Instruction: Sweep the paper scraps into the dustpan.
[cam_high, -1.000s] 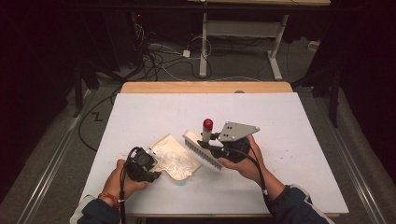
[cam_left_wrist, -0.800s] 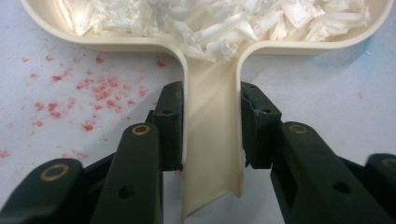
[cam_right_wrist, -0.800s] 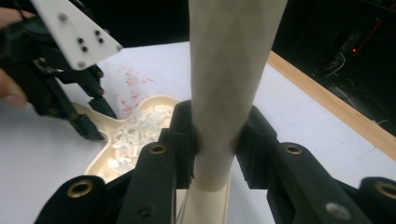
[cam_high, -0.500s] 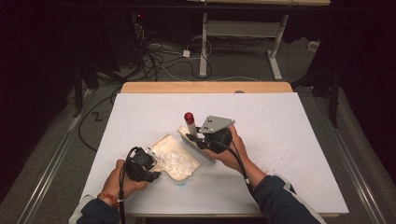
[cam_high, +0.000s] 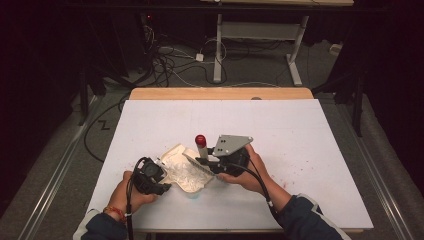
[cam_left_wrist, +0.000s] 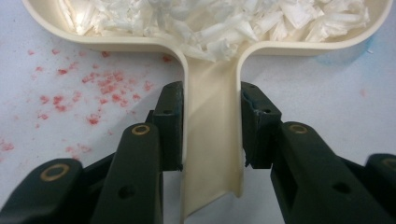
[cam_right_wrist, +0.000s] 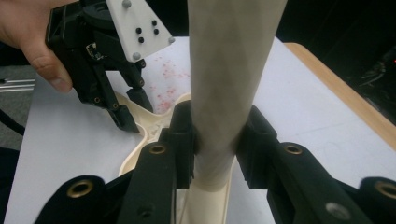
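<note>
A cream dustpan (cam_high: 176, 156) holding white paper shreds (cam_left_wrist: 219, 21) lies on the white table near the front. My left gripper (cam_high: 159, 176) is shut on the dustpan's handle (cam_left_wrist: 212, 140), both pads pressing its sides. My right gripper (cam_high: 209, 163) is shut on the pale handle (cam_right_wrist: 224, 84) of a small brush, with its red end (cam_high: 200, 140) pointing up. The brush head (cam_high: 196, 164) slants down over the pan's right edge. In the right gripper view the left gripper (cam_right_wrist: 122, 112) sits beyond at the pan's far side.
Red specks (cam_left_wrist: 93, 88) are scattered on the white table sheet (cam_high: 300, 130) beside the pan. A wooden table edge (cam_high: 220, 93) runs along the back. Cables and desk legs (cam_high: 218, 45) stand on the floor beyond it.
My right gripper has carried the brush leftward, over the dustpan, and slightly lower. The left gripper and the pan have stayed put.
</note>
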